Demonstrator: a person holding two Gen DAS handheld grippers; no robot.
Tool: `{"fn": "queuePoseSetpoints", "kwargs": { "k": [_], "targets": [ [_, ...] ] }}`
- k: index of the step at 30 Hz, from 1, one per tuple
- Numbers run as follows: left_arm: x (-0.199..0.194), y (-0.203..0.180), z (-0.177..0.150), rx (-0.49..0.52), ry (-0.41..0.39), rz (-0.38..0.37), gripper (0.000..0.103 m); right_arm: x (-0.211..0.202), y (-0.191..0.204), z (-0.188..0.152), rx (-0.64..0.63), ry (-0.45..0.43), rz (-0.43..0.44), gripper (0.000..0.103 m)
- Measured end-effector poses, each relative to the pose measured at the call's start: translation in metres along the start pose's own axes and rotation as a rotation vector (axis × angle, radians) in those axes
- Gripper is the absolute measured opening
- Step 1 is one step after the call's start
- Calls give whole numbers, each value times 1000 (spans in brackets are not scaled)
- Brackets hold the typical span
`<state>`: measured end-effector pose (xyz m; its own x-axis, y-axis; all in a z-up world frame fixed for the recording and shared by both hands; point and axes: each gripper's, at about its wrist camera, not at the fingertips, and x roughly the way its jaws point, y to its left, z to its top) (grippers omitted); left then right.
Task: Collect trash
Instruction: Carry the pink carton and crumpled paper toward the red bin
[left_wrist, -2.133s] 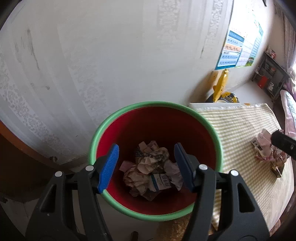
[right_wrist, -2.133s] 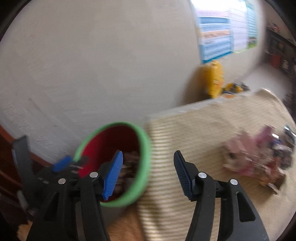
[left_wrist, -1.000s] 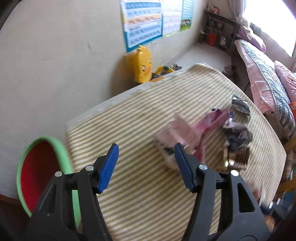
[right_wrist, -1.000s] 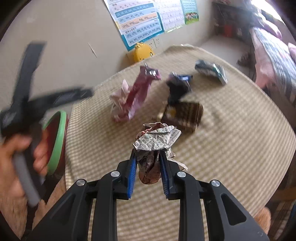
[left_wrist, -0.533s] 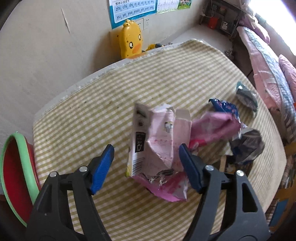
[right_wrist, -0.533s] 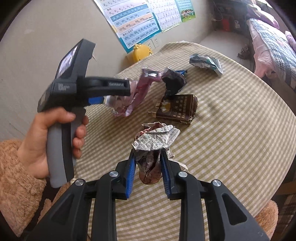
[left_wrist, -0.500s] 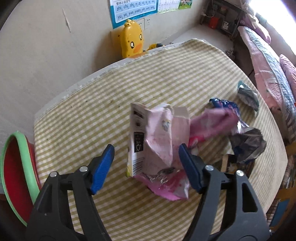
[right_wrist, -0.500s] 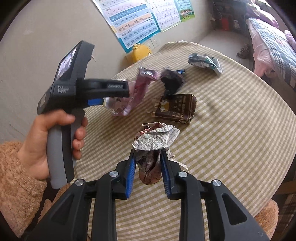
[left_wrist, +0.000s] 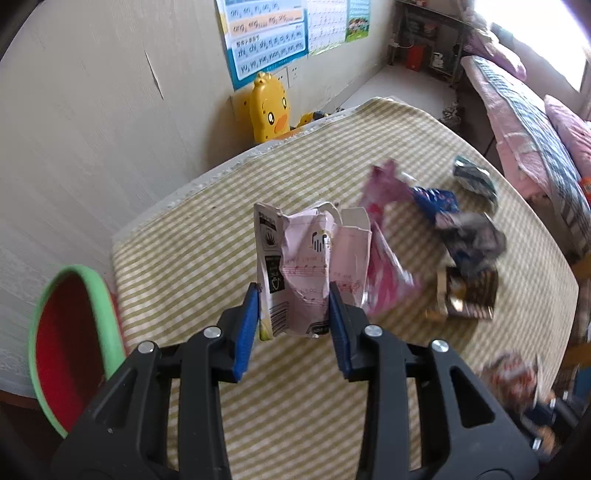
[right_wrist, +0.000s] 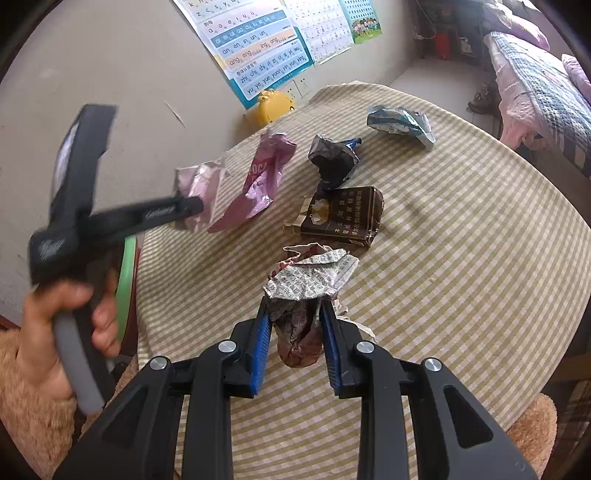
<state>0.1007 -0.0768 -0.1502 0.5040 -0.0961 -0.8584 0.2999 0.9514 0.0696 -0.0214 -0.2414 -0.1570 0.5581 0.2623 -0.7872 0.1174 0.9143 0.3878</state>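
My left gripper (left_wrist: 293, 295) has its jaws closing, and the blue pads press both sides of a crumpled pink carton (left_wrist: 310, 258) above the checked tablecloth. The right wrist view shows that same left gripper (right_wrist: 195, 206) in a hand, with the pink carton (right_wrist: 201, 188) at its tip. My right gripper (right_wrist: 294, 314) is shut on a crumpled printed paper wad (right_wrist: 314, 277). A red bin with a green rim (left_wrist: 107, 306) stands off the table's left edge.
On the round checked table (right_wrist: 461, 258) lie a magenta wrapper (right_wrist: 262, 181), a dark foil wrapper (right_wrist: 332, 158), a brown cigarette pack (right_wrist: 343, 218) and a blue-silver wrapper (right_wrist: 399, 123). A yellow duck toy (left_wrist: 267, 107) stands by the wall. A bed (left_wrist: 535, 122) is at the right.
The left gripper's jaws have narrowed from wide open onto the pink carton and it has shifted a little. The right gripper stays shut on the paper wad.
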Motion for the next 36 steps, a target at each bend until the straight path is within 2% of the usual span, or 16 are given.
{"fn": "queuePoseSetpoints", "kwargs": {
  "k": [7, 14, 36],
  "targets": [
    [-35, 4, -28, 18, -38, -1, 35, -6, 7, -1, -12, -11, -9, 25],
    [-55, 5, -42, 51, -71, 3, 35, -16, 17, -2, -31, -28, -18, 24],
    [-68, 21, -51, 27, -112, 4, 35, -21, 38, -7, -69, -28, -46, 25]
  ]
}}
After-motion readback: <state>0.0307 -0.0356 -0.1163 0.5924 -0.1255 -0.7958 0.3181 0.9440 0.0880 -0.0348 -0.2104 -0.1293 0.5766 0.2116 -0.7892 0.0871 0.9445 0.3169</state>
